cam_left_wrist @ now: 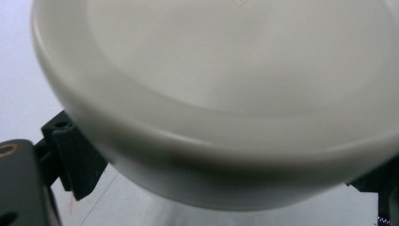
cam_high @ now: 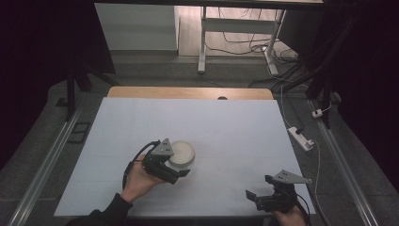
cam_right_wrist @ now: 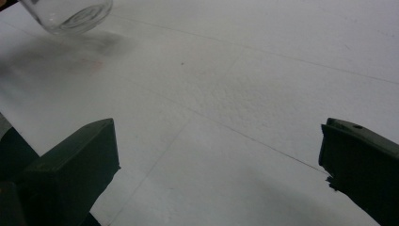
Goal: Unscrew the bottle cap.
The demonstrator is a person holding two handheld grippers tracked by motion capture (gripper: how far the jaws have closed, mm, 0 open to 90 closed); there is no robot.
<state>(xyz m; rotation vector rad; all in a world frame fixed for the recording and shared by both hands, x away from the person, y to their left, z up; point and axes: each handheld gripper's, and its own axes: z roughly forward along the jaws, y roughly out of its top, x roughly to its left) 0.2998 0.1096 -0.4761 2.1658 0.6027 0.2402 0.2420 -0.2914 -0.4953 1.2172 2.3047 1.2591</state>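
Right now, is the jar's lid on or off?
On. The white lid caps the clear jar, with the left tongs set around it.

The left hand (cam_high: 139, 181) held the black two-jaw left gripper (cam_high: 176, 170) angled rightward, jaws spread around something. The black right gripper (cam_high: 259, 187), gripped low by the right hand (cam_high: 289, 217), pointed left, jaws wide apart.

Dim room: white-covered table (cam_high: 235, 122), grey floor (cam_high: 155, 70), cables (cam_high: 244, 44) beyond.
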